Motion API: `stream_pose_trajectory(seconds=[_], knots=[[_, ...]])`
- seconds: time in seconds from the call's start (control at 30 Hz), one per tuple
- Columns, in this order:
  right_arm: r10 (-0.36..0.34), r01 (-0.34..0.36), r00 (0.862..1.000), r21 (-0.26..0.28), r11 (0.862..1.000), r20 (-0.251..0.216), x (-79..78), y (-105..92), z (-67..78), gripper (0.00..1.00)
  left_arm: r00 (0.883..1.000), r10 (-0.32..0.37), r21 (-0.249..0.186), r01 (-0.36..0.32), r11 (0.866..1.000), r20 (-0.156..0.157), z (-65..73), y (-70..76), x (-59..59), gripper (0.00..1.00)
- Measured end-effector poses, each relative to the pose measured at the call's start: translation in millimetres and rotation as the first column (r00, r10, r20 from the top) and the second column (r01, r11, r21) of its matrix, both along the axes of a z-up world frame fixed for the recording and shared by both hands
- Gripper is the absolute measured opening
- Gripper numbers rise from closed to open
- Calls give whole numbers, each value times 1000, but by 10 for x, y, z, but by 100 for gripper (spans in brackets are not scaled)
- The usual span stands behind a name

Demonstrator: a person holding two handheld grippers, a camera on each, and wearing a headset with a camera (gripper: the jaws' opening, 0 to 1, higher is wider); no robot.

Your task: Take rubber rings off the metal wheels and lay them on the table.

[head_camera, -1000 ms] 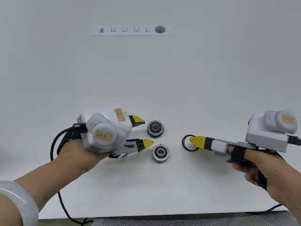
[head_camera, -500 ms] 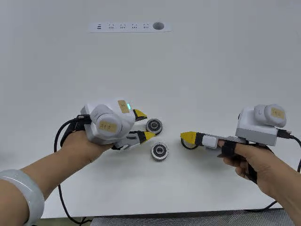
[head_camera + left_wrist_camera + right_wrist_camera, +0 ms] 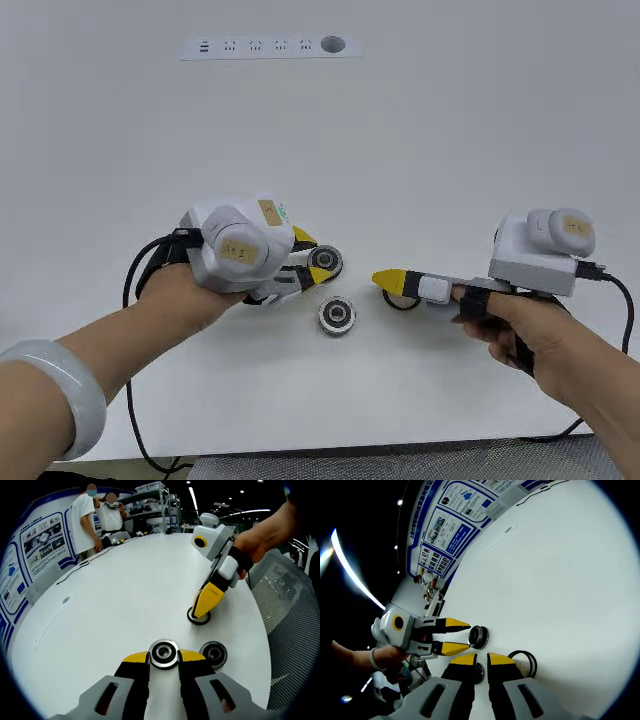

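Straddling the farther black-rimmed metal wheel with jaws spread, the left gripper has it dead ahead between them on the white table; contact unclear. Second matching wheel lies just beside, nearer the person. Right gripper, jaws nearly together and empty, sits at a loose black rubber ring right of both wheels.

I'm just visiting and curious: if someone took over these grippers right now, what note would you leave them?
Left gripper: jaws either side of the far wheel; can't tell if clamped.
Right gripper: shut, empty, tip over the ring.
Near wheel: loose on the table.
Done: one ring lies on the table.
Left: both wheels look black-rimmed, so their rings probably need pulling off and laying down.
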State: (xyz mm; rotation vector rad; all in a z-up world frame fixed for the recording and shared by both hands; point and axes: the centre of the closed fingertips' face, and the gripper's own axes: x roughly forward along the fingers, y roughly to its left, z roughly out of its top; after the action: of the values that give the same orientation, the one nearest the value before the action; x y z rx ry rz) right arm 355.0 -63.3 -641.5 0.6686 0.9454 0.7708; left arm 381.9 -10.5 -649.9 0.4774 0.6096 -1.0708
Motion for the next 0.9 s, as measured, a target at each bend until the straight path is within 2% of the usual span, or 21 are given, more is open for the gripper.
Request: stream_pose_trajectory(seconds=[0.2, 0.53, 0.9], knots=[[-1, 1, 1000, 3, 1000, -1, 10, 12, -4, 9, 1000, -7, 7, 7, 1000, -8, -22, -14, -2, 21], [-1, 1, 1000, 16, 1000, -4, 44, 67, 0, 9, 1000, -12, -5, 12, 1000, -26, -19, -40, -7, 17], [13, -13, 1000, 34, 999, 16, 140, 180, 50, 12, 1000, -13, 1, 13, 1000, -25, -29, -26, 17, 13]])
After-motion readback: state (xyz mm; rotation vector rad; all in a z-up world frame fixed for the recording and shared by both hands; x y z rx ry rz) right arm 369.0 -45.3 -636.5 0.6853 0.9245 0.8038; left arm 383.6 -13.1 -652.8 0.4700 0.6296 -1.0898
